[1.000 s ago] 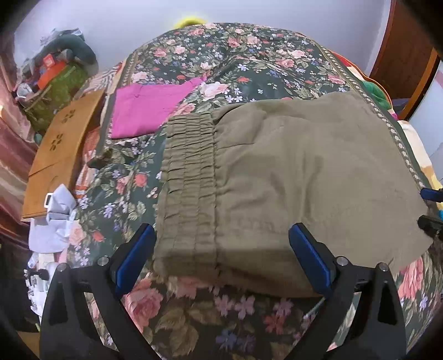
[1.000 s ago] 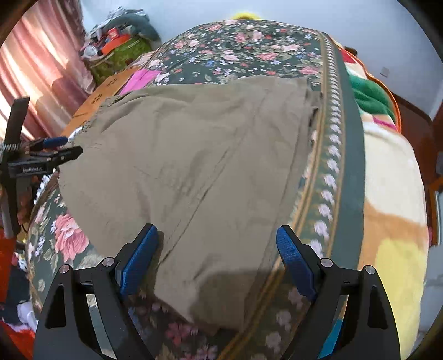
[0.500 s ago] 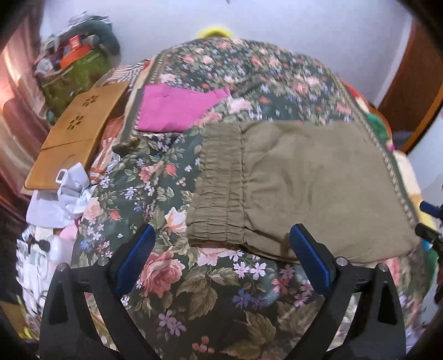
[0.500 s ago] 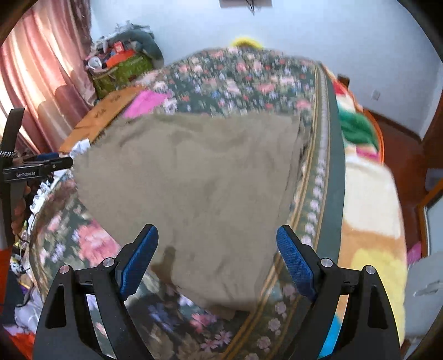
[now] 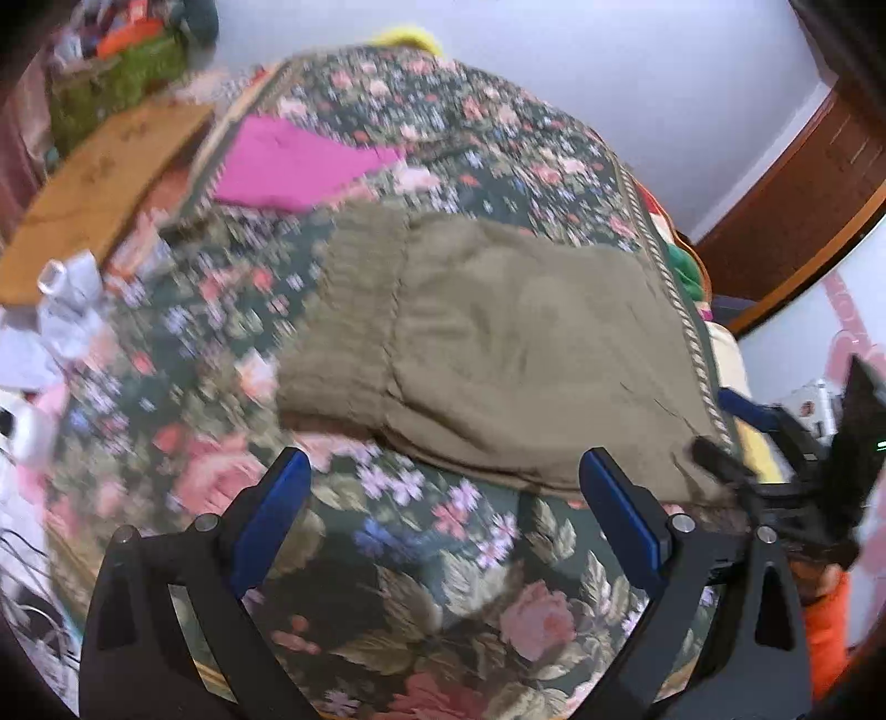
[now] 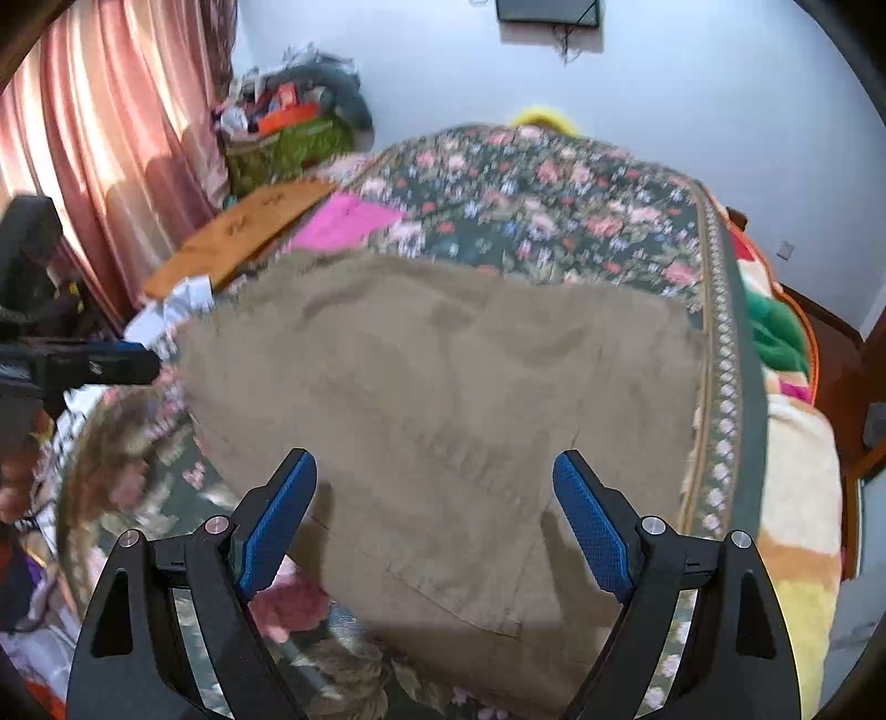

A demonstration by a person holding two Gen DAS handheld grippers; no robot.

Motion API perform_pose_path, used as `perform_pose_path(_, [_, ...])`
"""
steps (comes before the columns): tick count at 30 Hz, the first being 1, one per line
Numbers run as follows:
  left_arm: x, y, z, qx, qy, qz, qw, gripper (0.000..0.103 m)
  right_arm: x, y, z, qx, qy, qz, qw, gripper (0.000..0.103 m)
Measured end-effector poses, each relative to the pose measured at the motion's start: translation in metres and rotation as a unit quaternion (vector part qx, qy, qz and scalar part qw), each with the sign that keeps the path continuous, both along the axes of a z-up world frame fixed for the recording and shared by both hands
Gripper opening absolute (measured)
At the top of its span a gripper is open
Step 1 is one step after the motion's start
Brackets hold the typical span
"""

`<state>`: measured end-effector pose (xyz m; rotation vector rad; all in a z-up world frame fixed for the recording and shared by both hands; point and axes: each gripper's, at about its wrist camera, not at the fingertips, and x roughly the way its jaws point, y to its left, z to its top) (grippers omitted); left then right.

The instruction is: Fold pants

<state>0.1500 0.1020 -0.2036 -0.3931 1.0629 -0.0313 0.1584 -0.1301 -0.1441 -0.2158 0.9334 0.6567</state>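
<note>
A home bedroom, by the look of it. Ahead of the jaws spreads a bed under a floral bedspread (image 6: 554, 199), with a fleece blanket (image 6: 797, 498) to their right. Left of them hang pink curtains (image 6: 105, 138); beyond, a heap of what seems to be clothes and bags (image 6: 293, 111), blurred, against a plain wall.

No legible text, brand, no. or sign in either view. Left gripper's black body (image 6: 94, 363), at 9 o'clock in the right wrist view, carries a faint pale mark, too blurred to read. Carved marks on the flat orange-brown wooden board (image 6: 243, 235), approx. 10 o'clock, are ornament, not letters. Dark wall-mounted rectangular panel (image 6: 548, 11) at 12 o'clock shows no writing.
</note>
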Motion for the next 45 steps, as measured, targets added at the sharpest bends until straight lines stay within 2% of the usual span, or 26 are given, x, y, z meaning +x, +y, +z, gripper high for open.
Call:
perform_pose_path(2, [0.001, 0.001, -0.008, -0.025, 0.011, -0.003, 0.9996, 0.099, -0.002, 0.001, -0.009, -0.008, 0.008, 0.005, 1.000, 0.085])
perform_pose_path(5, [0.004, 0.005, -0.020, -0.067, 0.028, -0.004, 0.9973, 0.099, 0.000, -0.005, -0.011, 0.006, 0.020, 0.002, 1.000, 0.085])
perform_pose_path(13, [0.028, 0.006, -0.036, -0.133, 0.030, -0.023, 0.9905, 0.102, 0.003, -0.011, -0.020, 0.035, 0.059, -0.001, 0.998, 0.085])
perform_pose_path(19, [0.056, 0.020, -0.049, -0.165, 0.029, -0.003, 0.9858, 0.101, 0.002, -0.012, -0.022, 0.050, 0.074, -0.003, 0.996, 0.085])
perform_pose_path(21, [0.061, 0.025, -0.049, -0.133, 0.030, 0.021, 0.9904, 0.087, 0.002, -0.013, -0.023, 0.054, 0.077, -0.003, 0.996, 0.085])
perform_pose_path(22, [0.062, 0.026, -0.047, -0.100, 0.032, 0.035, 0.9938, 0.072, 0.003, -0.014, -0.023, 0.055, 0.078, -0.004, 0.995, 0.085])
perform_pose_path(23, [0.063, 0.026, -0.046, -0.077, 0.031, 0.042, 0.9957, 0.063, 0.003, -0.014, -0.023, 0.058, 0.079, -0.004, 0.995, 0.085])
perform_pose_path(25, [0.060, 0.027, -0.045, -0.062, 0.021, 0.046, 0.9968, 0.056, 0.003, -0.016, -0.024, 0.063, 0.080, -0.004, 0.995, 0.085])
perform_pose_path(28, [0.051, 0.020, -0.035, -0.013, 0.004, 0.043, 0.9990, 0.047, 0.005, -0.019, -0.022, 0.071, 0.081, -0.008, 0.994, 0.085])
perform_pose_path(32, [0.036, 0.007, -0.013, 0.079, -0.029, 0.045, 0.9954, 0.044, 0.003, -0.027, -0.013, 0.077, 0.069, -0.025, 0.994, 0.085])
perform_pose_path(35, [0.024, 0.001, 0.004, 0.148, -0.050, 0.046, 0.9867, 0.043, -0.001, -0.041, -0.004, 0.089, 0.054, -0.044, 0.994, 0.085])
perform_pose_path(37, [0.015, -0.002, 0.015, 0.193, -0.064, 0.048, 0.9778, 0.043, -0.003, -0.049, -0.002, 0.087, 0.048, -0.056, 0.993, 0.085])
perform_pose_path(38, [0.012, -0.005, 0.019, 0.220, -0.073, 0.051, 0.9714, 0.043, -0.005, -0.054, -0.002, 0.083, 0.045, -0.063, 0.994, 0.085])
perform_pose_path(41, [-0.001, -0.017, 0.036, 0.302, -0.107, 0.066, 0.9451, 0.042, -0.010, -0.064, -0.005, 0.067, 0.045, -0.073, 0.994, 0.085])
perform_pose_path(43, [-0.005, -0.023, 0.045, 0.325, -0.126, 0.065, 0.9350, 0.042, -0.010, -0.068, -0.010, 0.059, 0.052, -0.073, 0.994, 0.085])
perform_pose_path(45, [-0.007, -0.029, 0.052, 0.331, -0.139, 0.058, 0.9315, 0.042, -0.012, -0.070, -0.021, 0.045, 0.061, -0.075, 0.994, 0.085])
